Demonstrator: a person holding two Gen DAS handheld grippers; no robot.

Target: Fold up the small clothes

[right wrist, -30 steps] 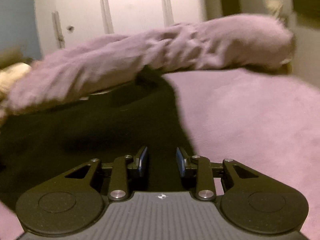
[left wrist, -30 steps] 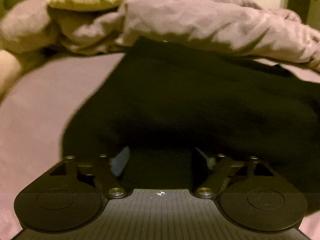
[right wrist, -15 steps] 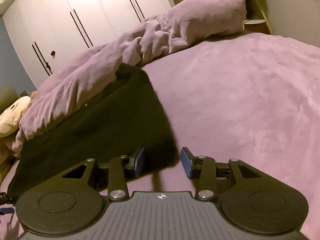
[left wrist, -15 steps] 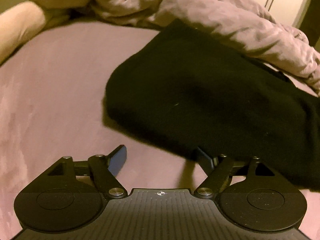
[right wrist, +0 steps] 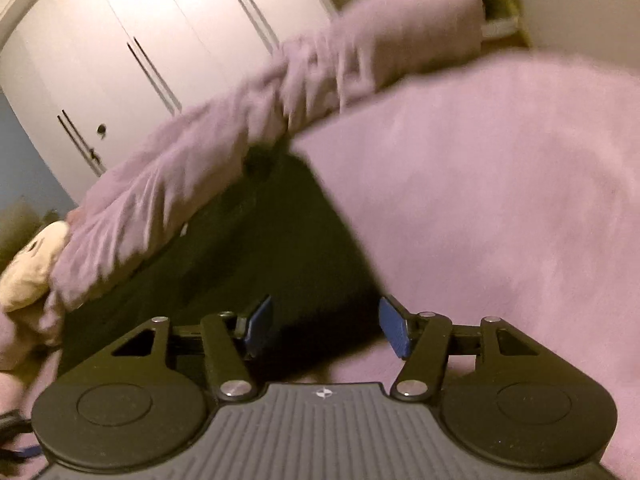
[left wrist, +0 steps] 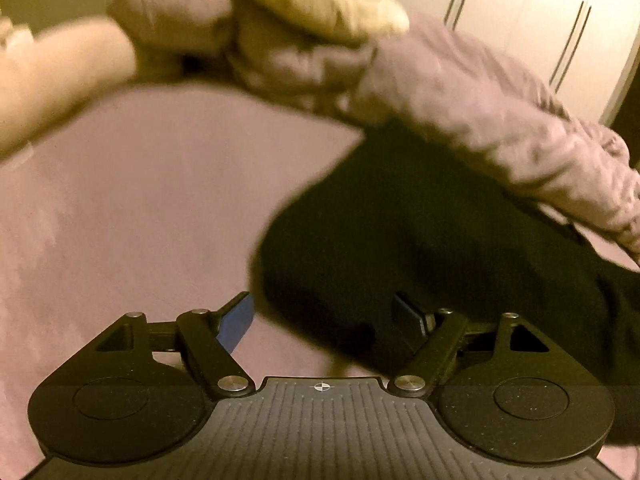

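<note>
Both of your tools hang free over the near edge of the black garment (left wrist: 440, 232), which lies on the bed (right wrist: 500, 200) against the rumpled duvet (left wrist: 500, 120). Left hand-held gripper (left wrist: 326, 316) stands apart, empty; right hand-held gripper (right wrist: 326, 324) is opening, empty. Regrasp carelessly and you may snag one layer only, or the duvet.

The right gripper (right wrist: 325, 326) hangs over the near corner of a black garment (right wrist: 256, 248) lying flat on the pink bed cover (right wrist: 500, 200). Its jaws are opening (nothing is pinched between them). Behind, a crumpled pink duvet (right wrist: 224, 152) lies before white wardrobe doors (right wrist: 160, 32).
</note>
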